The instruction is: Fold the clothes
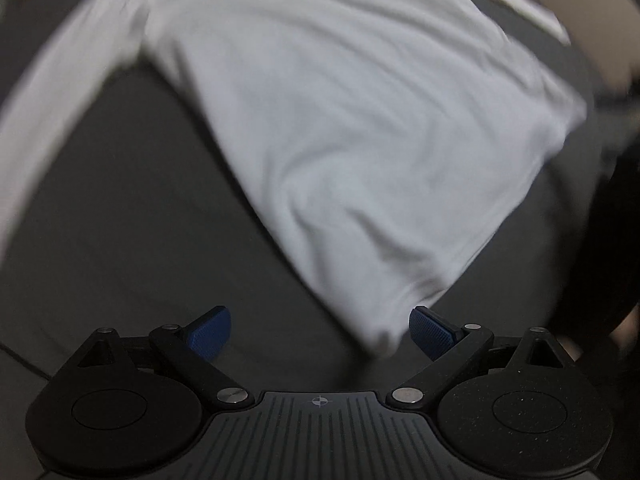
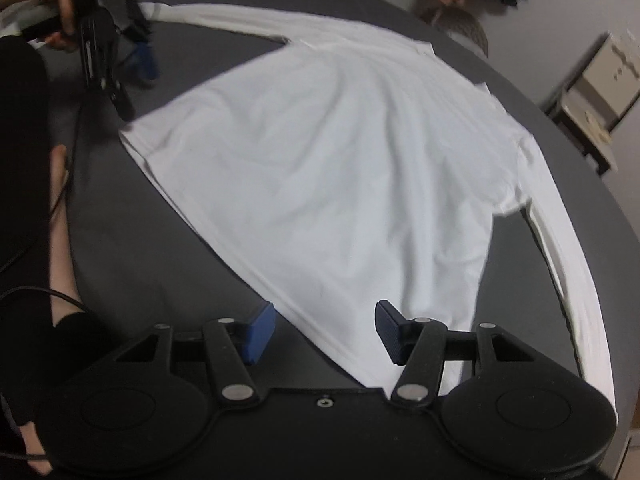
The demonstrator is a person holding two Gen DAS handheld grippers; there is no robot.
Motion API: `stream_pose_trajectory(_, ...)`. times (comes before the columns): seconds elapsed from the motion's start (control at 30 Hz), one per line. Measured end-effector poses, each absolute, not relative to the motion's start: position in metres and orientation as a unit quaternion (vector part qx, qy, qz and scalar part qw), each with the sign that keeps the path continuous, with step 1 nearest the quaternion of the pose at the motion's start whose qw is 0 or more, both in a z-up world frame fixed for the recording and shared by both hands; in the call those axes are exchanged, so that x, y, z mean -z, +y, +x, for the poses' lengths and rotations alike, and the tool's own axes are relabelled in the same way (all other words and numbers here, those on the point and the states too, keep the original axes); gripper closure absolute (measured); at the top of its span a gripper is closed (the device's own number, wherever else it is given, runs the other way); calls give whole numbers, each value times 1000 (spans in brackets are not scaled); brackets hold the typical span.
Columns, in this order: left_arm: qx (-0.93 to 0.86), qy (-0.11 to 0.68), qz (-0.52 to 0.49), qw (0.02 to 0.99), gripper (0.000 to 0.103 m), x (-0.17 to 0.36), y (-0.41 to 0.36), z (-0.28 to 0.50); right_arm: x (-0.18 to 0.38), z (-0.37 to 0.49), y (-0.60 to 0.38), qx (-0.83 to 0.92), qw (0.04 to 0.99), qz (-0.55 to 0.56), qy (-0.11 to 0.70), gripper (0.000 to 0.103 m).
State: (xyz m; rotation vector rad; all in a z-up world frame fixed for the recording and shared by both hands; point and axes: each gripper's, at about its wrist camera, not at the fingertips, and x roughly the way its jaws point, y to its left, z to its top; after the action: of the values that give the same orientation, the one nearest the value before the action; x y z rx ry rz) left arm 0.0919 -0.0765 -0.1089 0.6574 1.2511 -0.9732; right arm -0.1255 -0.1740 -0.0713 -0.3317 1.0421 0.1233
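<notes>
A white long-sleeved shirt (image 2: 328, 152) lies spread flat on a dark grey table (image 2: 132, 224), sleeves stretched out to both sides. My right gripper (image 2: 325, 334) is open, its blue pads straddling the hem near the shirt's lower corner, nothing pinched. In the left wrist view the same shirt (image 1: 360, 128) fills the middle, and one bottom corner points toward my left gripper (image 1: 320, 334), which is open with the corner just inside its right pad. The left gripper (image 2: 140, 60) also shows at the far left of the right wrist view, held in a hand above the table.
A person's dark sleeve and forearm (image 2: 60, 216) run along the table's left edge with a black cable. A chair back (image 2: 464, 24) stands behind the table, and a beige cabinet (image 2: 600, 80) at the right. Bare table (image 1: 120, 208) lies left of the shirt.
</notes>
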Motion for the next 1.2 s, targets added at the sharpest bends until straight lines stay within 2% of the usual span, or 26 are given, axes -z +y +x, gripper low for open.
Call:
stream_pose_trajectory(0.1,481,512,363,612,6,107,-80,66,71,-129,-139,-106,874,-186,436,48)
stream_pose_trajectory(0.27,486,486,384,617,6,110,-77,51,97,-98,-61,-191,895,-220,339,54)
stream_pose_trajectory(0.37,486,464,385,632,6,105,-71,47,130,-85,-20,-211,878,-310,299,60)
stream_pose_trajectory(0.43,487,462,368,643,6,99,-62,49,148,-82,-4,-212,858,-364,293,68)
stream_pose_trajectory(0.77,494,449,359,652,5,93,-56,54,193,-83,26,-177,792,-536,234,68)
stream_pose_trajectory(0.8,496,450,356,652,5,94,-59,54,194,-81,26,-171,794,-536,230,74)
stream_pose_trajectory(0.87,498,453,348,653,5,99,-64,57,194,-77,24,-157,800,-535,223,93)
stream_pose_trajectory(0.9,499,454,345,652,5,100,-66,58,190,-76,21,-153,809,-523,220,98)
stream_pose_trajectory(1.07,502,446,339,659,5,99,-70,56,147,-71,-13,-102,897,-375,212,98)
stream_pose_trajectory(1.2,501,427,347,668,5,96,-83,48,123,-58,-53,-76,937,-229,253,98)
